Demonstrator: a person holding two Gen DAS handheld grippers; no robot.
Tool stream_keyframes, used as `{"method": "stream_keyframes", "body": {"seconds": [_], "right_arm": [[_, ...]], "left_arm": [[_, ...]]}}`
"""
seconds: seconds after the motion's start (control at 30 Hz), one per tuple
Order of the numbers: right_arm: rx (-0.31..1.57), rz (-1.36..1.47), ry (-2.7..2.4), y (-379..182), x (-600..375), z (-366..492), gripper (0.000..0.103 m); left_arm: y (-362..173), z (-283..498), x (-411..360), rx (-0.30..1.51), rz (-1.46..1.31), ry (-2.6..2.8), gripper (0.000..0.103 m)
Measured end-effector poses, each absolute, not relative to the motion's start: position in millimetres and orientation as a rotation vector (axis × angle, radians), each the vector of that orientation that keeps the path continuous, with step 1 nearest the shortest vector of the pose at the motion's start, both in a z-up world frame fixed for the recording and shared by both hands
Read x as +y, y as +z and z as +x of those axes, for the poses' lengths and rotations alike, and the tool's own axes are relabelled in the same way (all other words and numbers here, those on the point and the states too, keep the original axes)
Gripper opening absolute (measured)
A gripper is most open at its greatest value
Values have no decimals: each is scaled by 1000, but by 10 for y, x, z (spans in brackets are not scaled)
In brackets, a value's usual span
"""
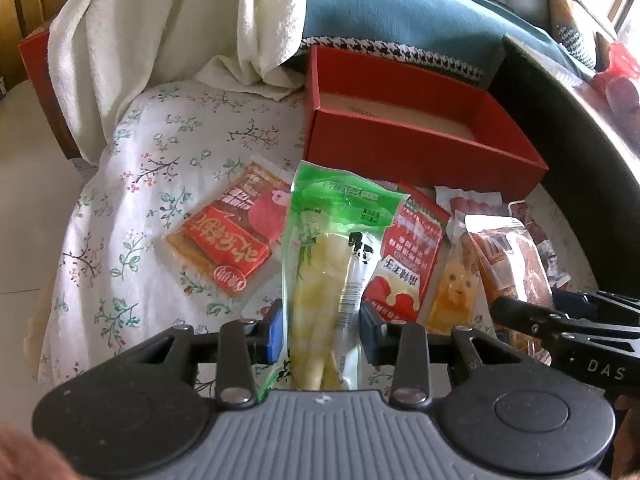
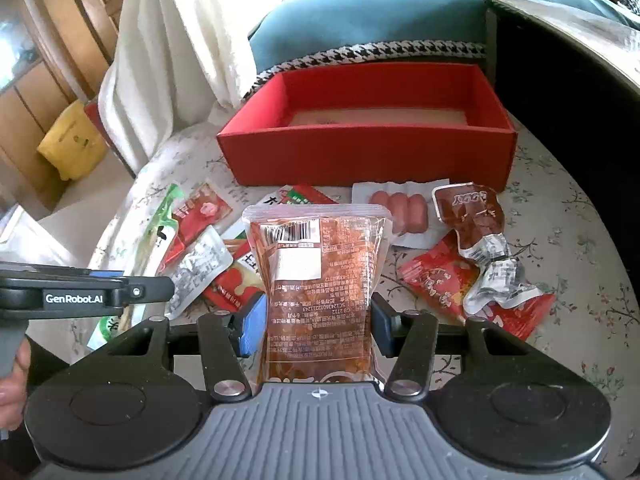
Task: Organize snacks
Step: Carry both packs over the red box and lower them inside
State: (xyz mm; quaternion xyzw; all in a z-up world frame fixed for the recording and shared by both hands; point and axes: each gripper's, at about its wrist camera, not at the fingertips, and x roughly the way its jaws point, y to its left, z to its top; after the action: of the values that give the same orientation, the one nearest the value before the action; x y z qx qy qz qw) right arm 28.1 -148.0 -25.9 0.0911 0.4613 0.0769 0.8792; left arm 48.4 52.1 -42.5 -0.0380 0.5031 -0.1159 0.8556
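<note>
My left gripper [image 1: 320, 332] is shut on a green-topped clear pack of pale bamboo shoots [image 1: 332, 256], lifted above the floral tablecloth. In the right wrist view my right gripper [image 2: 316, 324] is shut on a clear pouch of reddish-brown snack [image 2: 316, 276] with its printed label facing me. An open red box [image 1: 420, 120] [image 2: 368, 128] lies beyond both, with nothing in it. Loose packets lie between the grippers and the box: an orange-red packet [image 1: 228, 240], a red and white packet [image 1: 408, 264], a sausage pack [image 2: 400, 208], and a brown crumpled packet [image 2: 476, 220].
The table wears a floral cloth [image 1: 140, 184]. A white towel [image 1: 140, 40] hangs over a chair at the back left, and a teal cushion [image 2: 380, 12] sits behind the box. A dark cabinet edge [image 2: 568, 80] stands at the right. A red foil packet [image 2: 440, 284] lies at front right.
</note>
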Motion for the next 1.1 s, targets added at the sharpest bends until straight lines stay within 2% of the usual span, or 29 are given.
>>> {"method": "stream_keyframes", "body": {"seconds": [0.33,0.63,1.1], "right_arm": [[877,216,175,-27,-1530,397,61],[800,247,108,124,-1727,738,61],[741,232,44,253,-1930,1414,61]], "left_arm": [[-182,565,413,976,-100,-243,31],[136,1041,60,872,-79,-307,31],[165,1747,-290,833,-40,-320,31]]}}
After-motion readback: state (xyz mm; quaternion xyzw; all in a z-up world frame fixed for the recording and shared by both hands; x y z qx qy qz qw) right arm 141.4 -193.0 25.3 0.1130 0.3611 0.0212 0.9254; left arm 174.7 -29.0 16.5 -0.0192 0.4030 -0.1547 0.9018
